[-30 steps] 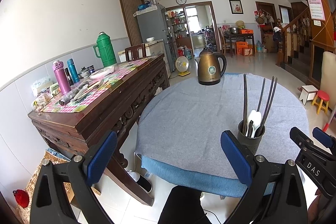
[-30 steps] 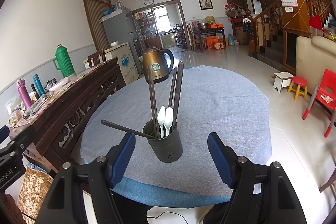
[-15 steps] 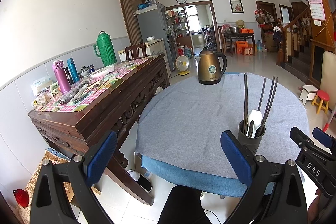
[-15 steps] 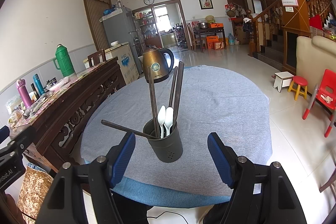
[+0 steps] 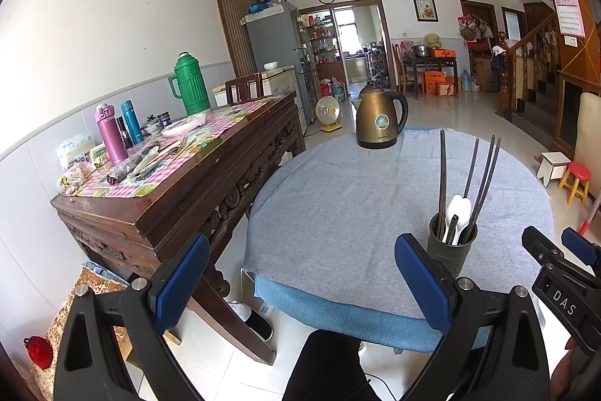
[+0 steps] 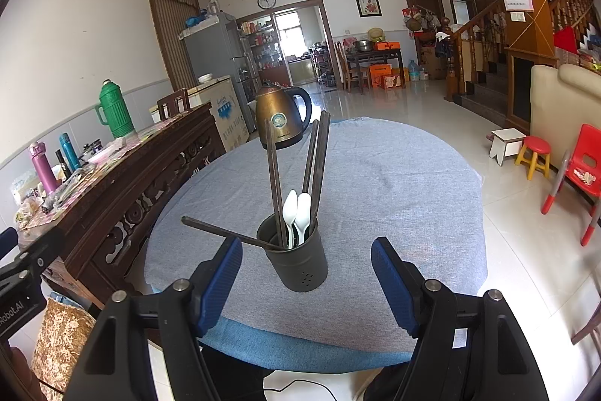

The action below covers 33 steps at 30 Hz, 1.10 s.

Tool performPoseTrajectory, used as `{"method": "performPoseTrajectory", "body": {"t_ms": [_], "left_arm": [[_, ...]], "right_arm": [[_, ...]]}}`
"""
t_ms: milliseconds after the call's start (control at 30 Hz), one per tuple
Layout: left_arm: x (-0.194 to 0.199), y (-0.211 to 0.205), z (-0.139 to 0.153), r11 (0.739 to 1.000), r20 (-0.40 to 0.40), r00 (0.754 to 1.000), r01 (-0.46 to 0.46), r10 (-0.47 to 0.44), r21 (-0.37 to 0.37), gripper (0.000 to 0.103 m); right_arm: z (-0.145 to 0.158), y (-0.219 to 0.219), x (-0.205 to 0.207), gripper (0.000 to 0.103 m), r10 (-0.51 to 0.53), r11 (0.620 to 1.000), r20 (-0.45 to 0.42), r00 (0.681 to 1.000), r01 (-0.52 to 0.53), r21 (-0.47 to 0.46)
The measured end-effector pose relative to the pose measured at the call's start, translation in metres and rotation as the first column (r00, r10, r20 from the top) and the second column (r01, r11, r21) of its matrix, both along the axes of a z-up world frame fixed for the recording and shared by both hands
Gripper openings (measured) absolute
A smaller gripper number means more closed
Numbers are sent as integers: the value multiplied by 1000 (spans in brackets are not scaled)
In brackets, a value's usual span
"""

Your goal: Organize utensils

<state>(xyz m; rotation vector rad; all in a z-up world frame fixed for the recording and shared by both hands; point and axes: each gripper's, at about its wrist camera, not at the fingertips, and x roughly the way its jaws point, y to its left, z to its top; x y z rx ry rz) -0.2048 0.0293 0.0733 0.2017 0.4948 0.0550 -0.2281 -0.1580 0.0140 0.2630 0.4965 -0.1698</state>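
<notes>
Grey cloth covers the round table (image 5: 338, 213) in your left wrist view, and the dark utensil holder (image 5: 452, 248) stands on it near the front edge, off to the right. Your left gripper (image 5: 300, 273) hangs with its blue pads wide apart and nothing between them; the holder sits just beyond the right pad, not inside the gap. Dark chopsticks (image 5: 442, 175) rise upright from the holder, with white spoons (image 5: 459, 213) tucked among them. A bronze kettle (image 5: 380, 119) stands at the far side of the table, well apart from the holder. To the left, a carved wooden sideboard (image 5: 180, 198) carries a green flask (image 5: 191, 83) and a pink bottle (image 5: 109, 134). Your right gripper shows at the right edge of this view.

From your right wrist view, your right gripper (image 6: 306, 273) has its jaws apart as well, gripping nothing. The holder (image 6: 298, 260) stands on the cloth just beyond the fingertips, centred between them. Three chopsticks stand nearly upright, while one chopstick (image 6: 221, 232) leans far out to the left over the rim. The two spoons (image 6: 296, 213) sit bowl up inside.
</notes>
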Motion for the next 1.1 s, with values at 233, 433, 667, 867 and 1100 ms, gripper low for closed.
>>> {"method": "performPoseTrajectory", "body": {"t_ms": [233,433,667,867,1100], "left_arm": [[0,-1,0,1000,-8,1000,0,0,1,99],[1,-3,-1,1000,-14,1000,2,-2,2,99],[1,-3,-2,1000,-18,1000,2,-2,2,99],[2,-1,-2,1000,-22,1000,4,-4,0,99],[1,-1,-4,1000,-28,1000,1,-1,-1,99]], "right_arm": [[0,-1,0,75,-1,1000,0,1000,1,1],[-2,-2,0,75,-2,1000,-4,1000,2,3],[-2,-2,0,75,-3,1000,-5,1000,3,3],[-3,-2,1,75,-3,1000,-6,1000,3,3],[-3,-1,1,75,-4,1000,-7,1000,4,3]]}}
